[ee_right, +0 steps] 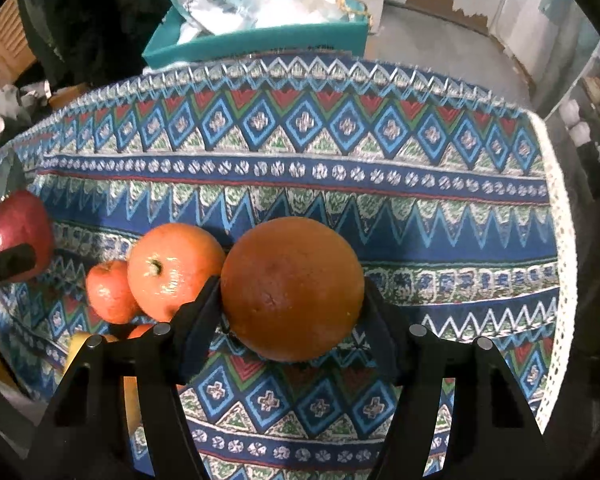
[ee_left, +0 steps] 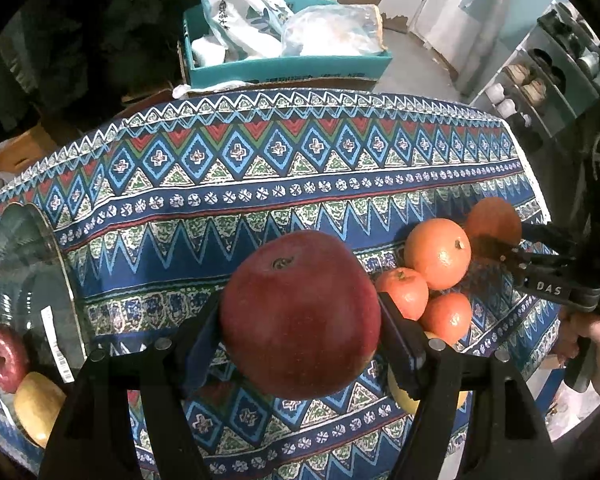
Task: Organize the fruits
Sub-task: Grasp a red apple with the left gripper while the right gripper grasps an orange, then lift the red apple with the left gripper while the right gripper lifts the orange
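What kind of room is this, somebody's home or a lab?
Most likely a lived-in home, perhaps a storage corner. A patterned tablecloth covers the table, a teal box stuffed with bags sits behind it, and a shoe rack stands along the wall.

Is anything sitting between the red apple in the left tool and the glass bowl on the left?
Nothing visible does. Only bare patterned tablecloth lies between the held red apple and the glass bowl, which already holds two fruits.
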`<state>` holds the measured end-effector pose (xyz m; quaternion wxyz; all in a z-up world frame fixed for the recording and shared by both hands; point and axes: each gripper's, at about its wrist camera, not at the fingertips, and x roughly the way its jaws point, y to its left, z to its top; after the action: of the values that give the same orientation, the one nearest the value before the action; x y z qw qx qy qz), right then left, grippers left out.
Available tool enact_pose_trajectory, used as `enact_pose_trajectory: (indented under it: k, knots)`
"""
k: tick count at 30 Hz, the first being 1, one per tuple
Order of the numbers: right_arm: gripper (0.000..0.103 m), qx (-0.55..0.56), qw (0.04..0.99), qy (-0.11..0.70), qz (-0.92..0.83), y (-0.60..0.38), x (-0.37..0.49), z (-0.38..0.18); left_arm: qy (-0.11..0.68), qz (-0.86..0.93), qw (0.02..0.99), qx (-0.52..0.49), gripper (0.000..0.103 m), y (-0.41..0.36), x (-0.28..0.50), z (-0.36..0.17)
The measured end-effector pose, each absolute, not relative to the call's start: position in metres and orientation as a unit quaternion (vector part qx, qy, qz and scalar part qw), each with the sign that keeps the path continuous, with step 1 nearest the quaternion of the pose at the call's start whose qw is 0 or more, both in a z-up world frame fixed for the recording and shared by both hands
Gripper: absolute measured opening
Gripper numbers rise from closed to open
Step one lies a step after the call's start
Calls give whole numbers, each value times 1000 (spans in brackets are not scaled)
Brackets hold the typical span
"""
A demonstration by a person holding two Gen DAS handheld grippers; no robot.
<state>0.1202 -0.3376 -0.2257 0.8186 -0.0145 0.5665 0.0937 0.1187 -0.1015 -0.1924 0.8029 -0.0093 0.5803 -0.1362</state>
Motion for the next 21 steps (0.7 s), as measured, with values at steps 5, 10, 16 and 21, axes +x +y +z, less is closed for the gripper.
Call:
enact_pose_trajectory:
  k: [5,10,16,21]
  knots:
    - [67,-22,830,550,94,-332,113,-205,572,-141,808,-5,75,-100,111,-181]
    - [67,-27,839,535,99,-326,106,-185,561,-142,815,3,75,-99,104,-168]
    - [67,-21,847,519,112,-317,97,-164,546,-139,826,14,75,-96,96,-152]
    - [67,-16,857,499,125,-308,90,-143,536,-143,832,13,75,-92,88,-137]
